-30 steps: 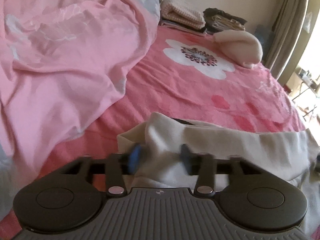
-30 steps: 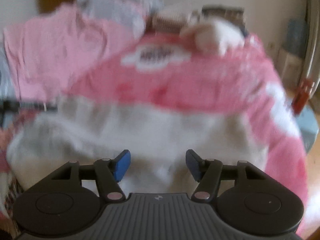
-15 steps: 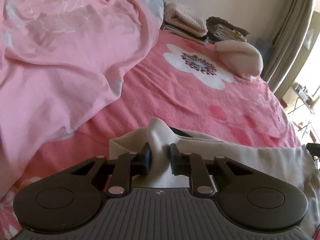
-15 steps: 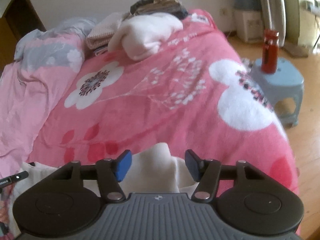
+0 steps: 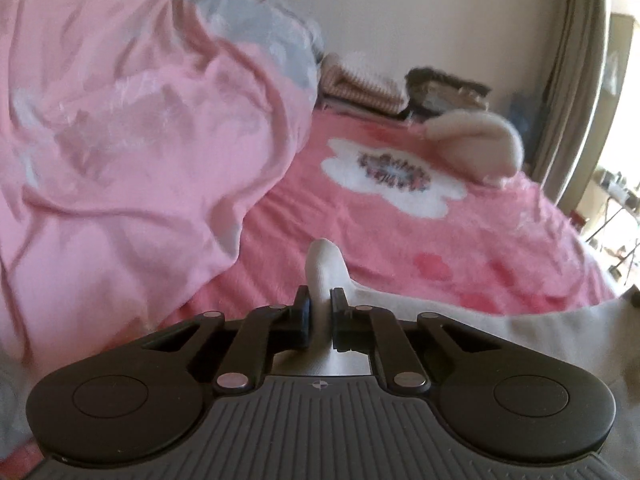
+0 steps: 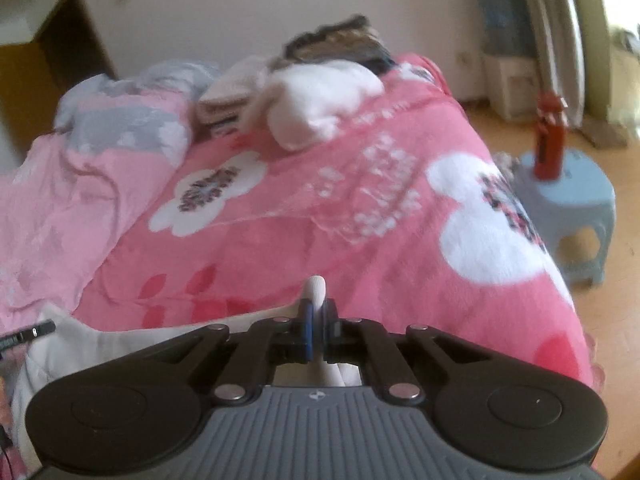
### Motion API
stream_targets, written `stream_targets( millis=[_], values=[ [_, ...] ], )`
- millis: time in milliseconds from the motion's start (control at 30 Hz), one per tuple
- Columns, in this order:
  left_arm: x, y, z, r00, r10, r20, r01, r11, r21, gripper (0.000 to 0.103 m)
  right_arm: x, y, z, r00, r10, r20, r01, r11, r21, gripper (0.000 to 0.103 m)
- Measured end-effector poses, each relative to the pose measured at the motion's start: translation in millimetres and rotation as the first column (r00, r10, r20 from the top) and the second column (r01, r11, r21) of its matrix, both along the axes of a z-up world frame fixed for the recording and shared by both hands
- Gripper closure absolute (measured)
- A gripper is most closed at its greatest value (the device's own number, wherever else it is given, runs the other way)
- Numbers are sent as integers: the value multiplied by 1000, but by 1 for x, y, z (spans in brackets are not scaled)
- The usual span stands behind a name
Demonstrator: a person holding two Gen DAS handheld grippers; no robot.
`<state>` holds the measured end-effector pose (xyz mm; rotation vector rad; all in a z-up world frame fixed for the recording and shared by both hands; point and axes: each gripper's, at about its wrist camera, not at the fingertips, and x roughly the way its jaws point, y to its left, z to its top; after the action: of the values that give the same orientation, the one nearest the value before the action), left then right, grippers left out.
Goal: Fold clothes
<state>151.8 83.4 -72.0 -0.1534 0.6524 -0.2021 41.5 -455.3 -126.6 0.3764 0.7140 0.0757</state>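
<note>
Here's the bed, spread with a bright pink blanket (image 5: 360, 216) printed with big white flowers, two of them showing in the right wrist view. Far left, a paler pink duvet (image 5: 120, 140) with grey patches is heaped up against the bed's side. Moving across to the head of the bed: one folded checked cloth (image 5: 360, 86), one dark folded pile (image 5: 444, 88) beside it, and one pale pink bundle (image 5: 476, 148) lying on the blanket just in front. In the foreground, one cream garment (image 5: 500, 320) lies across the near edge of the bed, and both tools are on it: the left hand-held gripper (image 5: 320, 312) is clenched on a pinched-up fold at one end, and the right hand-held gripper (image 6: 318, 320) is clenched on a fold at the other end, a nub of cream cloth poking up between each pair of jaws. Off to the right, a wooden floor (image 6: 624, 280), one light blue stool (image 6: 576, 204) with one red bottle (image 6: 550, 144) standing on it, and a grey-green curtain (image 5: 572, 60) by the bright window.
</note>
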Motion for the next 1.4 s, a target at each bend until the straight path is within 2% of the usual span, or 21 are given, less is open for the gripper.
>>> stream_targets(
  millis=[67, 167, 200, 400, 467, 533, 567, 600, 667, 733, 833, 900, 967, 1033, 1067, 1133, 1167, 1233, 1300, 1367, 1400],
  values=[
    [0, 5, 0, 1000, 26, -10, -27, 999, -42, 96, -7, -1, 7, 999, 4, 43, -5, 1000, 17, 99],
    [-13, 7, 12, 998, 17, 59, -16, 1000, -11, 96, -15, -2, 16, 995, 14, 94, -16, 1000, 26, 99],
    [-13, 8, 11, 998, 15, 58, -15, 1000, -1, 96, -16, -1, 17, 995, 20, 101, -22, 1000, 20, 99],
    [2, 15, -17, 998, 54, -30, -54, 999, -1, 96, 3, -5, -22, 1000, -1, 7, 0, 999, 46, 98],
    [5, 19, -20, 996, 63, -64, -64, 998, -21, 88, 6, -7, -29, 1000, -7, -15, 8, 998, 62, 97],
    [5, 22, -17, 994, 73, -78, -74, 997, -8, 77, 6, -10, -28, 999, -10, -31, 12, 998, 66, 91],
    [4, 23, -14, 994, 82, -78, -82, 997, 1, 70, 5, -11, -24, 999, -20, -42, 22, 999, 49, 78],
    [2, 25, -9, 993, 93, -70, -93, 996, 9, 69, 2, -12, -18, 999, -38, -38, 39, 999, 24, 73],
    [-7, 26, 5, 993, 112, -31, -111, 994, 26, 69, -10, -18, -2, 997, -74, 2, 74, 997, -15, 73],
    [-16, 26, 19, 997, 79, 0, -79, 997, 17, 69, -21, -21, 12, 997, -75, 27, 76, 997, -32, 73],
    [-22, 13, 24, 996, -68, -59, 67, 998, -18, 69, -33, -7, 23, 999, 26, 34, -24, 998, -67, 76],
    [-21, -1, 13, 984, -127, -126, 130, 991, 16, 69, -34, 11, 21, 993, 114, 22, -111, 988, -104, 78],
    [-17, -9, -4, 976, -120, -181, 134, 989, 66, 69, -25, 25, 6, 989, 146, -40, -150, 977, -154, 80],
    [-14, -8, -13, 976, -98, -195, 111, 992, 56, 69, -11, 27, -20, 985, 115, -125, -139, 970, -199, 88],
    [-13, -7, -12, 976, -93, -198, 103, 994, 44, 69, -9, 23, -26, 986, 108, -126, -129, 976, -177, 89],
    [-15, -4, -3, 975, -95, -202, 106, 993, 45, 69, -8, 17, -17, 987, 87, -134, -107, 983, -148, 93],
    [-16, -3, 2, 974, -98, -203, 110, 993, 48, 69, -11, 18, -7, 990, 78, -121, -99, 979, -177, 91],
    [-23, 2, 10, 973, -114, -202, 126, 991, 51, 69, -24, 18, 12, 993, 91, -81, -106, 972, -210, 91],
    [-29, 4, 13, 970, -127, -206, 142, 988, 59, 69, -35, 18, 24, 989, 128, -68, -139, 971, -192, 91],
    [-31, 1, 5, 966, -129, -226, 150, 986, 77, 68, -42, 27, 18, 977, 190, -92, -206, 954, -218, 91],
    [-31, 0, 0, 968, -127, -217, 148, 985, 84, 68, -40, 30, 6, 975, 187, -119, -211, 951, -228, 92]
  ],
)
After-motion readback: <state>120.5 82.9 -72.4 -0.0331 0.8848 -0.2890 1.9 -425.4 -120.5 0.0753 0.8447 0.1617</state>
